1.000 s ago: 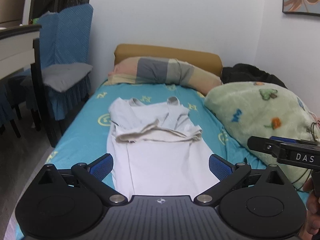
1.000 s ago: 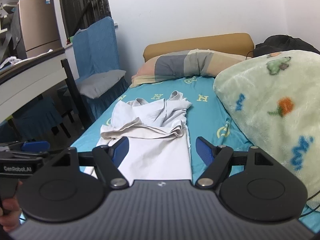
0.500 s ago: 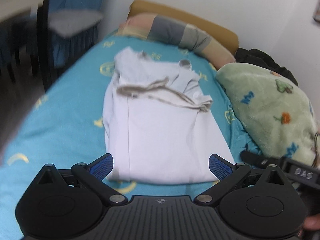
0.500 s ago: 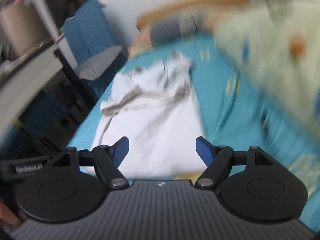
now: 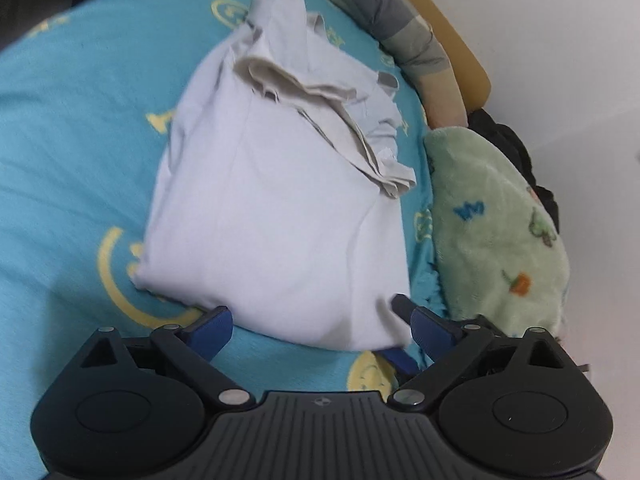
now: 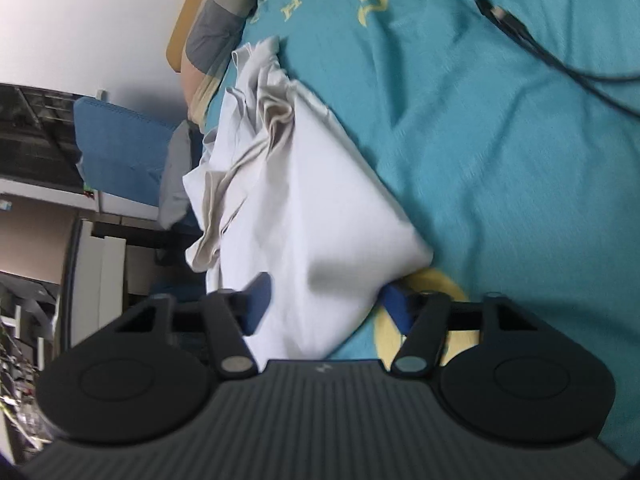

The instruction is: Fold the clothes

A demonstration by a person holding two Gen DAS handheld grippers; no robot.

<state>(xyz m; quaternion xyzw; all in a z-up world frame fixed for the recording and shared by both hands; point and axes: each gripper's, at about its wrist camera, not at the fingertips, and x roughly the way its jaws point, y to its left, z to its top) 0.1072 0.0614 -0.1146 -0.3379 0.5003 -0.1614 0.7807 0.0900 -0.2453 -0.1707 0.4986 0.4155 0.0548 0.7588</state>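
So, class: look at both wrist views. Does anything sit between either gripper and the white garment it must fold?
Nothing visible does. The left gripper is open at the near hem of the white garment, with only bedsheet around it. The right gripper has its open jaws around the garment's corner. The black cable lies well aside.

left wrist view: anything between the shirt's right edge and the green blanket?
Only a narrow strip of the teal patterned bedsheet separates the white folded shirt from the pale green fleece blanket; nothing else lies there in the left wrist view.
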